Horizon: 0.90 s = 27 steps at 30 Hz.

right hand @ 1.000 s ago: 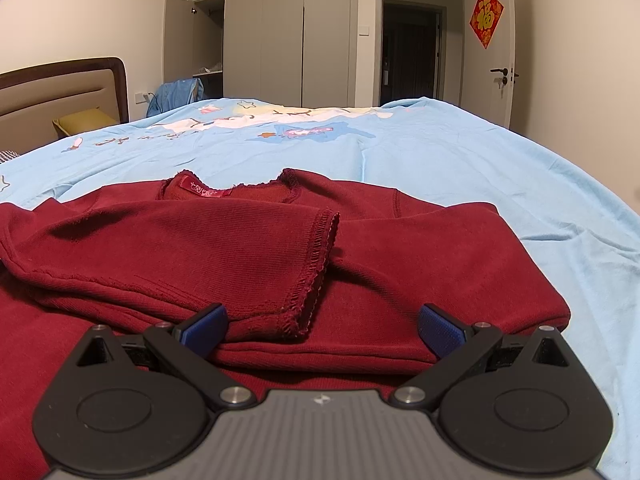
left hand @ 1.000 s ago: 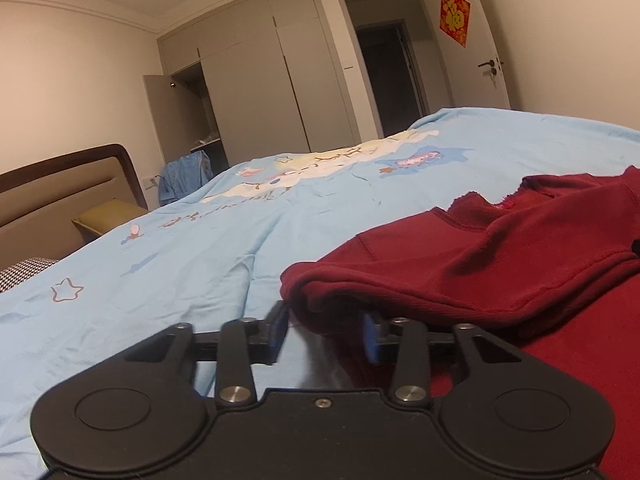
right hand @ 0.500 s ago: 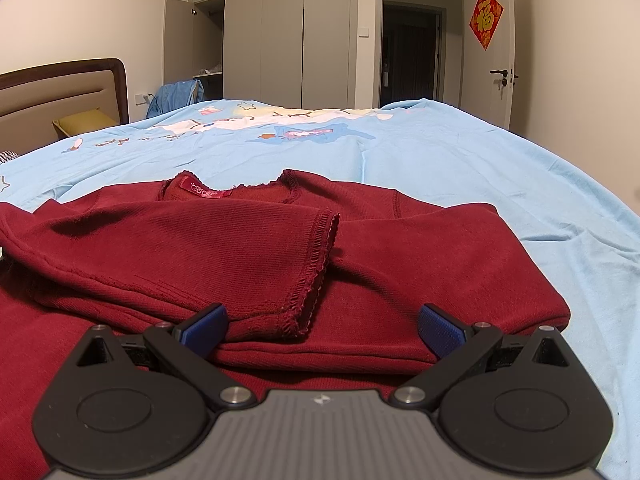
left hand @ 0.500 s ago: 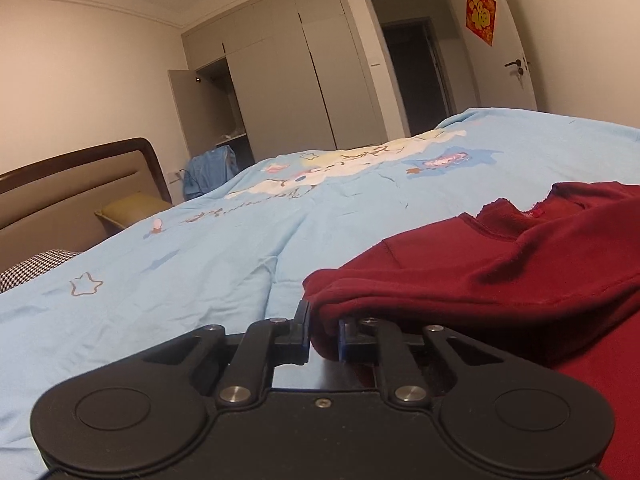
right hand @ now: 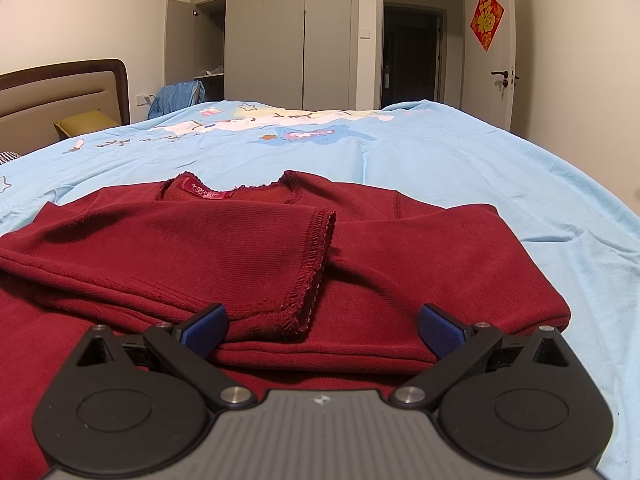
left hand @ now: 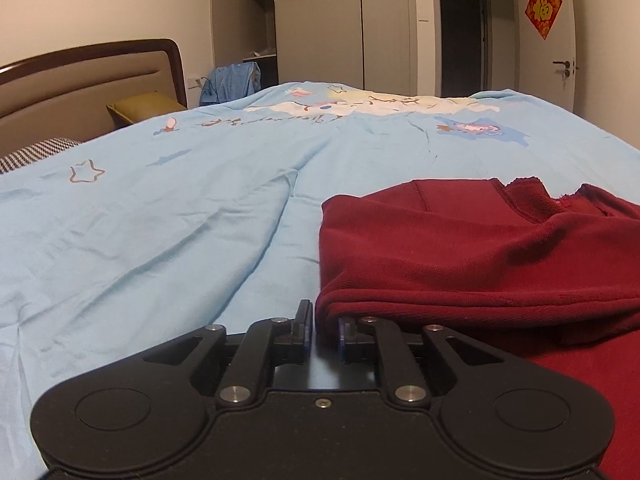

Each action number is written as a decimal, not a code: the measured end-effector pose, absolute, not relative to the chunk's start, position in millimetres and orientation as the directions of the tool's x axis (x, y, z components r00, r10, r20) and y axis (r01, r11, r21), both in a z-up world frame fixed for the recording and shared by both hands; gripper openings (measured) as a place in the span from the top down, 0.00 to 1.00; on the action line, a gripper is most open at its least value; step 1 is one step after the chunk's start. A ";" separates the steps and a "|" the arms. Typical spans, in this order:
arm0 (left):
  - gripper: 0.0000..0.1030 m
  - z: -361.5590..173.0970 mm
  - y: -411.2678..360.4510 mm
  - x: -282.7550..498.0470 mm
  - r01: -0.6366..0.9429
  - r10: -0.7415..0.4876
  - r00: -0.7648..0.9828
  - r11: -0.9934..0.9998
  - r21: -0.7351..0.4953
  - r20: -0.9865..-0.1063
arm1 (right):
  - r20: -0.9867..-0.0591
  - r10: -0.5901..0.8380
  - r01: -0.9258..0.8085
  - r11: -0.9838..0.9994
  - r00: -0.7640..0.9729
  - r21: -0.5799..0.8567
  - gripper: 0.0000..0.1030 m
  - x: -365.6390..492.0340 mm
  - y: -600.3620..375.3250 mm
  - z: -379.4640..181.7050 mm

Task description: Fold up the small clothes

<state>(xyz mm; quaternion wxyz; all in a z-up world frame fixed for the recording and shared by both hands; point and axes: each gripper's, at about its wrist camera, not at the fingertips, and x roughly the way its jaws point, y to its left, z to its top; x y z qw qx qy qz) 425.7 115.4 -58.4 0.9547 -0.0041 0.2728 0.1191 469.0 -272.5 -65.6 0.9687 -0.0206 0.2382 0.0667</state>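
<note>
My left gripper [left hand: 325, 326] is pinched narrow on the folded edge of the red sweater [left hand: 460, 248], which spreads toward the right of the frame across the bed [left hand: 180, 208]. My right gripper [right hand: 320, 326] gapes wide, empty, its folded sleeve [right hand: 208, 252] just ahead.

Dark red top [right hand: 248, 248]; light blue bedspread [left hand: 168, 216] with cartoon print and stars; blue pads [right hand: 204, 326] on black claw.
</note>
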 end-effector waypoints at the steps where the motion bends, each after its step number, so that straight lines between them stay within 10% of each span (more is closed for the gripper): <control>1: 0.75 -57.0 115.2 425.1 -0.230 0.225 0.823 0.971 0.056 -0.521 | -0.464 0.120 -0.139 0.990 0.878 -0.008 0.00 469.0 -272.5 -65.7; 12: 0.20 -41.0 108.4 365.9 -0.137 0.166 0.813 0.986 0.093 -0.558 | -0.521 0.134 -0.170 0.985 0.843 -0.021 0.00 450.8 -275.3 -57.5; 27: 0.01 -59.0 97.0 249.8 -0.045 0.065 0.789 0.998 0.048 -0.611 | -0.591 0.103 -0.225 0.965 0.800 -0.136 0.00 325.7 -311.9 -63.3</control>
